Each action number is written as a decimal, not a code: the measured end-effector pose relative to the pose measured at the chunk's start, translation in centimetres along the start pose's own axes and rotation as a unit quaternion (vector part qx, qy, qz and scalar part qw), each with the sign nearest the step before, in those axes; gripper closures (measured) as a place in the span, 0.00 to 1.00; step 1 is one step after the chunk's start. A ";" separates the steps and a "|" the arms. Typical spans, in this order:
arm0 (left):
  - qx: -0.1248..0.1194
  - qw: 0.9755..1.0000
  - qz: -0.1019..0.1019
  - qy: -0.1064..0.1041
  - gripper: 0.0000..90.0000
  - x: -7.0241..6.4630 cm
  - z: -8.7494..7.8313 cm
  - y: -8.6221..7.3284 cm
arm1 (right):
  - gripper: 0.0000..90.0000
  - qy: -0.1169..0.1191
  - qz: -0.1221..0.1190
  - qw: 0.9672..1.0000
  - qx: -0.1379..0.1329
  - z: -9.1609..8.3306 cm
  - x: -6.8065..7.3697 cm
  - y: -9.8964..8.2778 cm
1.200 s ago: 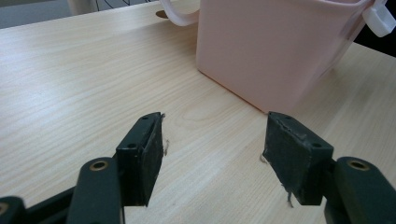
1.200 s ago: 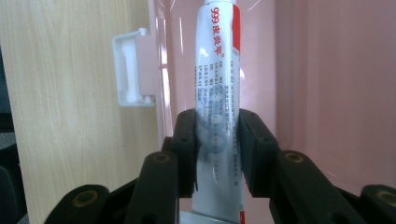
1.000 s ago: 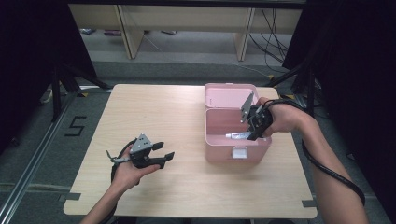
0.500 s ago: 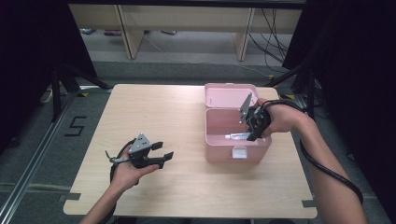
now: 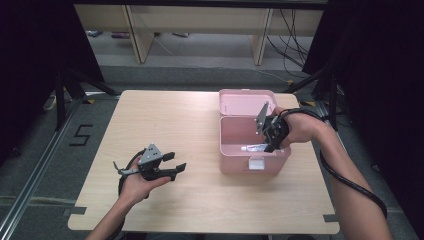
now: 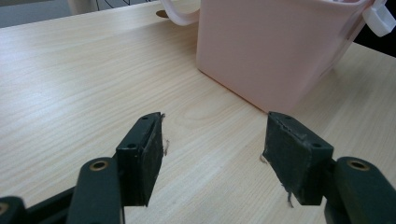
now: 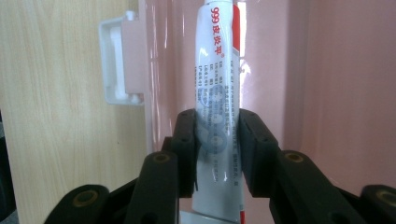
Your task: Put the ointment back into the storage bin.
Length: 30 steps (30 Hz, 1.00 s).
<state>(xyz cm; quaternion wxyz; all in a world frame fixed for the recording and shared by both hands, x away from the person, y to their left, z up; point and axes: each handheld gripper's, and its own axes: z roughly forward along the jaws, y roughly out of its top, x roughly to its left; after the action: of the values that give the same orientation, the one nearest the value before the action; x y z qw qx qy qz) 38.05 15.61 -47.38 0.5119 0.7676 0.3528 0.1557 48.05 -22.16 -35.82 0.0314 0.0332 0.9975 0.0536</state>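
Note:
A pink plastic box point(image 5: 229, 156) stands open at the right of the table, its lid point(image 5: 245, 101) tipped back. A white tube with red print point(image 7: 218, 65) lies along the box's front wall, and it appears in the high view as a white tube point(image 5: 251, 147). My right gripper point(image 7: 218, 140) reaches down into the box point(image 7: 336, 93), its pads pressed on both sides of the tube; from above, the right gripper point(image 5: 272, 143) is at the box's right end. My left gripper point(image 5: 179, 161) rests low over the table left of the box, open and empty point(image 6: 212, 154).
The box's white latch point(image 5: 256, 164) hangs on its front wall, also seen as a latch point(image 7: 119, 60) beside the tube. In the left gripper view the box point(image 6: 271, 46) rises close ahead. Bare wooden tabletop point(image 5: 170, 115) spreads to the left and back.

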 end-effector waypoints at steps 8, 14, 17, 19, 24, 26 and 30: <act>0.001 1.000 0.000 0.000 0.41 0.0 0.0 -0.1 | 0.79 0.010 0.003 1.000 0.004 0.8 -0.1 -0.1; -0.002 1.000 0.001 -0.004 0.41 0.1 0.1 -0.1 | 0.79 0.008 -0.005 1.000 0.012 1.1 -0.3 -0.3; -0.001 1.000 0.002 -0.004 0.41 0.1 0.1 0.0 | 0.79 0.012 0.001 1.000 0.012 1.3 -0.3 -0.3; -0.001 1.000 0.002 -0.004 0.41 0.1 0.1 0.0 | 0.79 0.012 0.000 1.000 0.013 1.5 -0.3 -0.3; 0.003 1.000 0.002 -0.002 0.41 0.0 0.1 -0.2 | 0.79 0.016 -0.001 1.000 0.014 1.9 -0.4 -0.3; 0.003 1.000 0.001 -0.002 0.41 0.0 0.0 -0.1 | 0.79 0.011 -0.013 1.000 0.023 2.1 -0.7 -0.3; 0.000 1.000 0.000 -0.005 0.41 0.1 0.0 -0.2 | 0.79 0.017 -0.008 1.000 0.016 2.5 -0.6 -0.2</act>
<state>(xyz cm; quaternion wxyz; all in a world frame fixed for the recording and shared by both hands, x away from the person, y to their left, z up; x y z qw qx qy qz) 38.05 15.66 -47.54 0.5134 0.7683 0.3507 0.1519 48.76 -22.16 -38.26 0.0143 0.0244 0.9989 0.0377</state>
